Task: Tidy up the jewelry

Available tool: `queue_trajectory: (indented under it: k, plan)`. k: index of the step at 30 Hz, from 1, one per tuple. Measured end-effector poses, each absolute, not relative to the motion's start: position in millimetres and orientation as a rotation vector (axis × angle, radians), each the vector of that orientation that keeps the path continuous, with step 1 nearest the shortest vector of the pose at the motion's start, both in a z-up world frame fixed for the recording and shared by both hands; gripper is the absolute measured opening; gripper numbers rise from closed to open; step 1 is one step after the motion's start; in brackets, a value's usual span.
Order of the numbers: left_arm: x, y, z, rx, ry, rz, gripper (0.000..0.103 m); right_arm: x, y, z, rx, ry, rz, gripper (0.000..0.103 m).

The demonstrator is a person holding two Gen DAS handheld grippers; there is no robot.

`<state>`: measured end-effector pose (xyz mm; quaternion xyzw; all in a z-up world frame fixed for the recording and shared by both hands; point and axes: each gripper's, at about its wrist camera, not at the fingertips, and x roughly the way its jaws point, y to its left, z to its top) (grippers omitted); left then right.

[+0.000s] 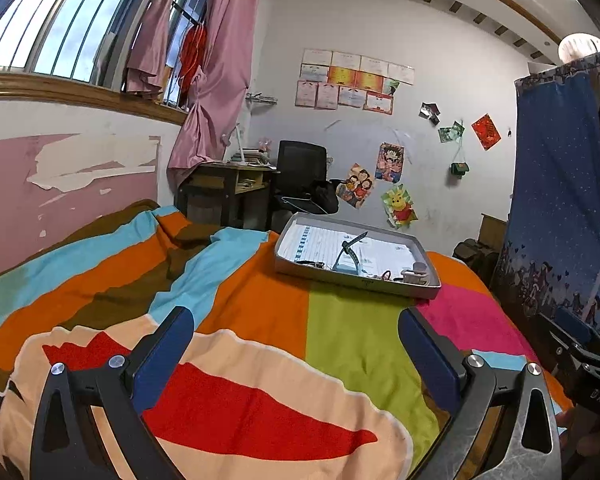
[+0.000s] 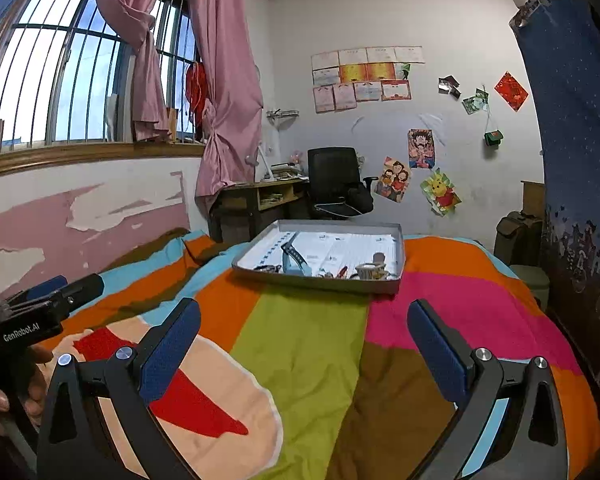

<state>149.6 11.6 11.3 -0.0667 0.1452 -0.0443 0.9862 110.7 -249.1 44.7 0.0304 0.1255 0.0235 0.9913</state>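
A shallow grey tray (image 1: 356, 280) sits on the striped bedspread (image 1: 260, 312), ahead of both grippers and well apart from them. Its floor is lined with printed paper, and the jewelry lies along its near edge: a blue watch strap (image 2: 294, 260) standing up in a loop, a small white box-like piece (image 2: 370, 270) towards the right corner, and a few dark and reddish bits between them (too small to name).

The left gripper (image 1: 296, 344) hangs over the bedspread with its blue-padded fingers spread wide and nothing between them. The right gripper (image 2: 304, 340) is spread equally wide and is equally empty. Each camera catches the other gripper only at its frame's edge, cut off. A hand (image 2: 4, 392) shows partly at the lower left of the right wrist view, mostly hidden behind the left gripper's black body.
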Motion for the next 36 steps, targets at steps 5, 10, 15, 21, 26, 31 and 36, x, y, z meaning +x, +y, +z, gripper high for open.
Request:
queue_trajectory:
  k: [5,10,15,21,26,31,36]
  plan:
    - [152.2,10.6,-0.3,-0.126,0.325,-0.091,0.103,116.8,-257.1,32.7,0.1,0.29,0.035,0.102]
    - [152.2,9.8,-1.2,-0.122,0.322,-0.09,0.103,120.6,-259.7,28.7,0.105,0.297,0.03,0.102]
    - [153.6,9.0,-2.8,-0.105,0.321,-0.093,0.103,122.2,-259.7,27.6,0.109,0.303,0.03,0.102]
    - [154.0,9.2,-3.3,-0.099,0.315,-0.091,0.103,125.3,-261.1,24.7,0.117,0.307,0.028,0.102]
    - [153.7,8.1,-2.7,-0.093,0.312,-0.092,0.103,126.3,-260.2,22.8,0.114,0.31,0.031,0.102]
    - [154.1,9.9,-2.3,-0.086,0.306,-0.094,0.103,126.1,-259.4,20.9,0.114,0.31,0.035,0.102]
    - [153.7,8.7,-1.3,-0.085,0.307,-0.096,0.103,126.1,-259.0,21.1,0.114,0.311,0.035,0.102]
